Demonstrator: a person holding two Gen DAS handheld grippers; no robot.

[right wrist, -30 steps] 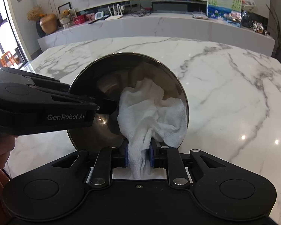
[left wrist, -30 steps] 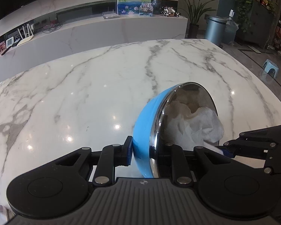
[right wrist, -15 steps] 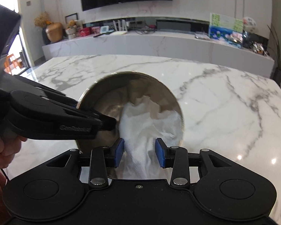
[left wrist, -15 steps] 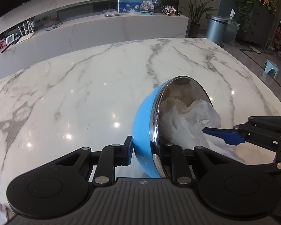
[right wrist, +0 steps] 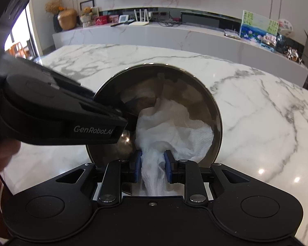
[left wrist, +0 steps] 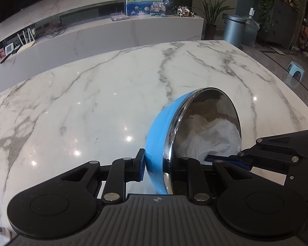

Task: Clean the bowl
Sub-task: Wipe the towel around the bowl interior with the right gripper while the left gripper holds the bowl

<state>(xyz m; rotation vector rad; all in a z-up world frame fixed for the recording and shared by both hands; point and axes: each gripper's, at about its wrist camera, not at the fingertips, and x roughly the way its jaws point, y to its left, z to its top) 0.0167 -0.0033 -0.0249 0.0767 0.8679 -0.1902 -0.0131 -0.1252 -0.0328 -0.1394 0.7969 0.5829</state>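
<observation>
Bowl: my left gripper (left wrist: 160,165) has the bowl (left wrist: 160,131) by its rim, one finger on the blue outside, the other inside the steel; it hangs above the marble table (left wrist: 92,102).
Which way it points: tipped on edge, mouth turned sideways toward my right gripper (right wrist: 153,169). In the right wrist view the steel hollow of the bowl (right wrist: 174,86) faces me nearly square on. The rim plane stands close to upright, top leaning a little away.
Left gripper state: closed down to the thickness of the bowl wall, clamped on the lower rim.
Right gripper state: jaws narrowed on a bunched tail of the white cloth (right wrist: 170,135), blue pads (right wrist: 138,166) pressing it on both sides.
Cloth: the loose wad lies against the lower right of the steel interior; in the left wrist view the cloth (left wrist: 215,137) fills the lower half of the opening.
Change from half a second ago: my right jaws stood apart with the cloth loose between them; now they pinch it. A second ago they were pinching it too.
Change in the bowl: still tilted the same way in the same grip.
Edges: the table's right edge (left wrist: 287,86) runs close past the bowl, floor beyond it.
Open room: bare marble spreads wide to the left and ahead of the bowl.
Other: a hand (right wrist: 0,155) shows at the left margin behind my left gripper (right wrist: 57,110).
</observation>
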